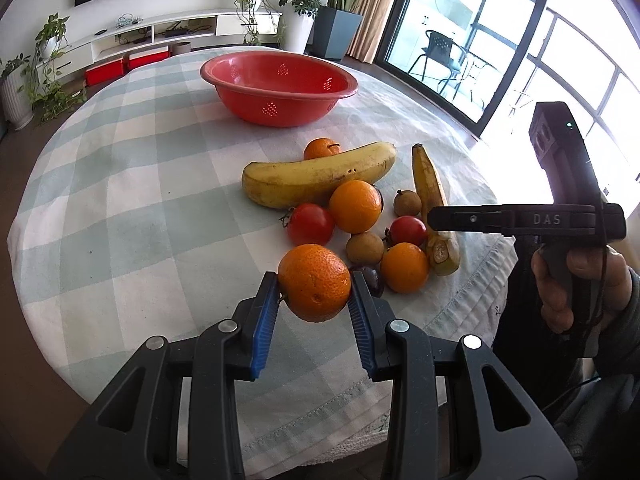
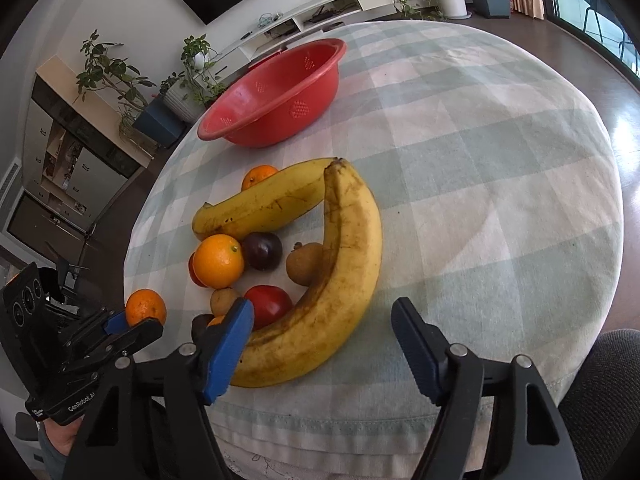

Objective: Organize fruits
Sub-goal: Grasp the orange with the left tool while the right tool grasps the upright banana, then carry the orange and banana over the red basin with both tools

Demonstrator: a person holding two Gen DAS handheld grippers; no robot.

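My left gripper (image 1: pixel 314 286) is shut on an orange (image 1: pixel 314 282) and holds it just above the tablecloth, near the fruit pile; the orange also shows in the right wrist view (image 2: pixel 145 307). The pile holds two bananas (image 1: pixel 318 174) (image 2: pixel 340 280), more oranges (image 1: pixel 355 206), tomatoes (image 1: pixel 311 224), small brown fruits (image 1: pixel 364 247) and a dark plum (image 2: pixel 262 250). An empty red colander bowl (image 1: pixel 280 88) (image 2: pixel 276 96) stands behind the pile. My right gripper (image 2: pixel 322 346) is open, hovering above the near banana's end. It shows from the side in the left wrist view (image 1: pixel 436 218).
The round table has a green-and-white checked cloth (image 1: pixel 140 200) (image 2: pixel 500 184); its near edge lies just below both grippers. A TV cabinet and potted plants (image 1: pixel 256 4) stand beyond the table, with glass doors to the right.
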